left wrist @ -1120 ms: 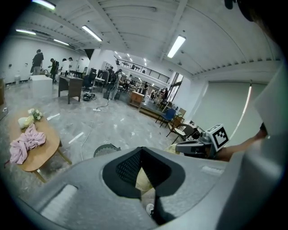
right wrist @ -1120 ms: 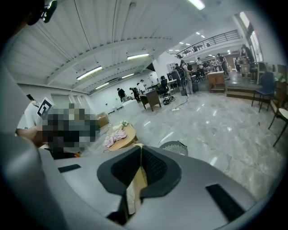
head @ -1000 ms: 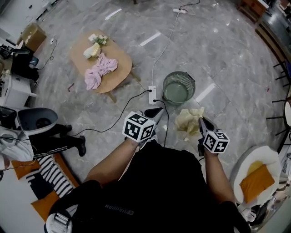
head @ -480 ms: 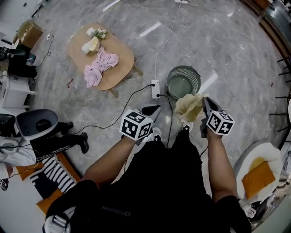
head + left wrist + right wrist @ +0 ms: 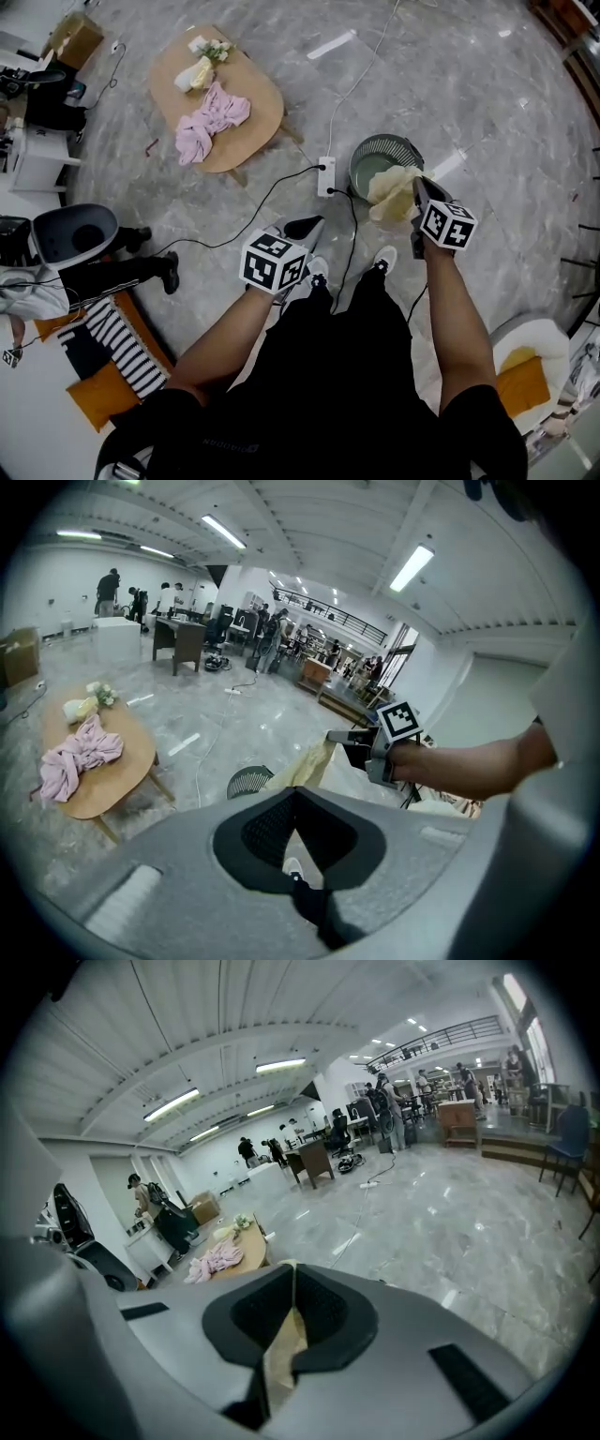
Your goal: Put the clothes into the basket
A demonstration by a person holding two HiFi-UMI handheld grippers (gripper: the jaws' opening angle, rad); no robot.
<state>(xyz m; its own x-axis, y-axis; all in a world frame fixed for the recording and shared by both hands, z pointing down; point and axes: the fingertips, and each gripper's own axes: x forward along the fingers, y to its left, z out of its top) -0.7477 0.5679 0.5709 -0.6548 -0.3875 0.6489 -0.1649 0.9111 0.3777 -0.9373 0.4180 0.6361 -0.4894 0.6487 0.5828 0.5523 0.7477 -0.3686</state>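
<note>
A pale yellow cloth (image 5: 392, 192) hangs from my right gripper (image 5: 415, 187), whose jaws are shut on it, just over the near rim of the round green mesh basket (image 5: 375, 150) on the floor. In the right gripper view the cloth (image 5: 281, 1354) is pinched between the pads. My left gripper (image 5: 314, 226) is held lower and to the left, shut with nothing in it; only a shoe shows past its jaws (image 5: 294, 794). From there the basket (image 5: 246, 782) and the yellow cloth (image 5: 305, 769) are seen too. A pink garment (image 5: 211, 122) lies on a low wooden table (image 5: 258, 98).
A white power strip (image 5: 325, 176) with black cables lies on the floor left of the basket. A grey seat (image 5: 70, 242) and striped and orange cushions (image 5: 112, 361) are at the left. A white chair with an orange cushion (image 5: 523, 382) stands at the right.
My right gripper has carried the yellow cloth forward, from short of the basket to over its near rim. My left gripper has drifted a little lower and back.
</note>
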